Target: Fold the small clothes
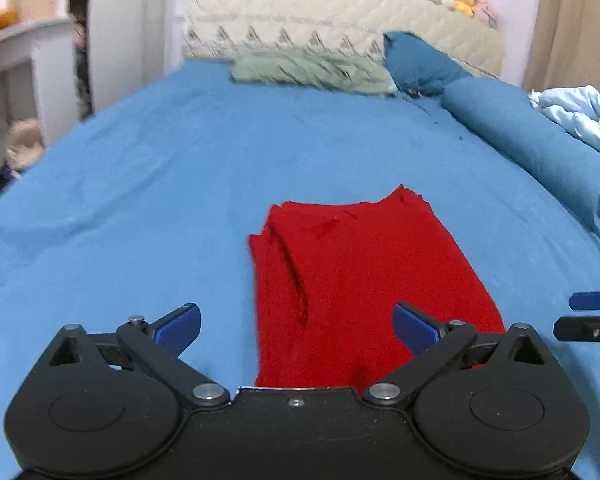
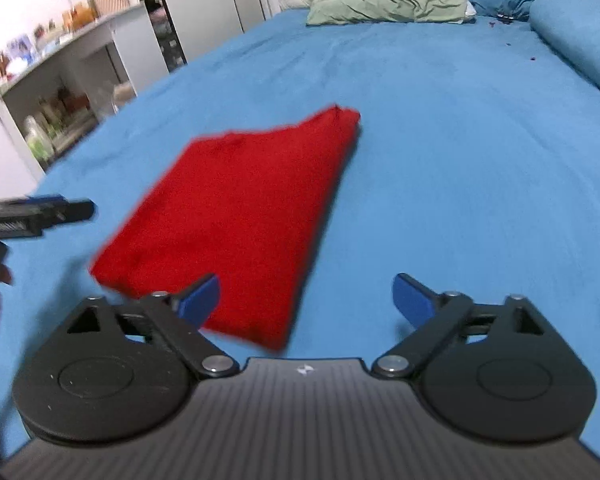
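Red garment (image 1: pixel 364 280) lies folded flat on the blue bedsheet (image 1: pixel 140 200), at twelve o'clock from both grippers (left (image 1: pixel 296 326), right (image 2: pixel 306 300)), jaws wide apart, holding nothing; this fold looks finished.

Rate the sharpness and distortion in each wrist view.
Left wrist view: folded red cloth fairly sharp, far pillows smeared, blue bedsheet bowed by fisheye. Right wrist view: red cloth edges motion-blurred, gripper body crisp.
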Action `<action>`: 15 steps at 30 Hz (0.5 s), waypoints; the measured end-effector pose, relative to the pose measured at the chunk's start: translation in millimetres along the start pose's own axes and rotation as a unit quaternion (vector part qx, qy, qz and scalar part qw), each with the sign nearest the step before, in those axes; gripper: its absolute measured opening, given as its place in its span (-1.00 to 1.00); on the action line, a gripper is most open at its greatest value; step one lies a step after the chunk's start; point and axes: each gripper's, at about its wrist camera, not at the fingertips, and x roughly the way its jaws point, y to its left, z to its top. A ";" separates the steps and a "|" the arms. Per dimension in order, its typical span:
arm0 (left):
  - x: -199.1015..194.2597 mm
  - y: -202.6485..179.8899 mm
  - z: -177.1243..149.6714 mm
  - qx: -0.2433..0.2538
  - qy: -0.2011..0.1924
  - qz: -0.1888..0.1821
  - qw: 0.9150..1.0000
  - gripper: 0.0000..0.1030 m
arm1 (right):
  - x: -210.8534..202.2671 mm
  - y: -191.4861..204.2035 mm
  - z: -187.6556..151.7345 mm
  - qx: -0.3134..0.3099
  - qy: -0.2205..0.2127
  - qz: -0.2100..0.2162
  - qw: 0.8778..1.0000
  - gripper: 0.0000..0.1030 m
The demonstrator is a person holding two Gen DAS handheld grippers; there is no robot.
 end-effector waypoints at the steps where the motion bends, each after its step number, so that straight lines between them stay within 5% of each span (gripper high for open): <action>1: 12.9 4.3 4.8 -0.006 0.012 -0.009 1.000 1.00 | 5.2 -1.8 10.0 0.006 0.002 0.005 1.000 1.00; 6: 69.1 26.3 11.1 -0.066 0.054 -0.054 0.995 0.86 | 65.9 -22.3 40.1 0.087 0.040 0.040 0.995 1.00; 13: 98.0 35.2 3.3 -0.111 0.076 -0.084 0.987 0.55 | 124.8 -41.3 37.2 0.178 0.037 0.074 0.981 0.99; 14: 98.0 36.8 2.7 -0.121 0.075 -0.088 0.986 0.39 | 127.9 -40.7 36.7 0.181 0.030 0.078 0.980 0.83; 15: 100.2 37.3 3.7 -0.129 0.078 -0.095 0.984 0.11 | 130.2 -38.7 36.8 0.180 0.024 0.084 0.980 0.46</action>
